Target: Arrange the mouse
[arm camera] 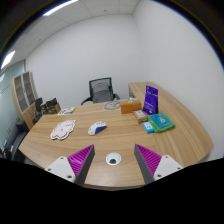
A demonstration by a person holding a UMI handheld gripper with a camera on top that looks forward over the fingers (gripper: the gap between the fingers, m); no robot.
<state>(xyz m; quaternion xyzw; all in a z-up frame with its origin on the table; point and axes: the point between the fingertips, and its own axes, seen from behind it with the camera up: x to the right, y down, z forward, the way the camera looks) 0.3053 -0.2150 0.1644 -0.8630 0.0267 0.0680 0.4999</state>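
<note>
A white mouse (97, 128) lies on the wooden conference table (120, 140), well beyond my fingers and a little left of the middle. My gripper (112, 162) is open and empty, held above the table's near edge, its purple pads (78, 158) wide apart. A round cable grommet (112, 158) in the tabletop shows between the fingers.
A white headset-like object (63, 129) lies left of the mouse. A teal box (158, 124) and a purple standing card (151, 99) are at the right. A cardboard box (130, 104) and a black office chair (100, 91) are at the far side. Cabinets (27, 95) stand at the left.
</note>
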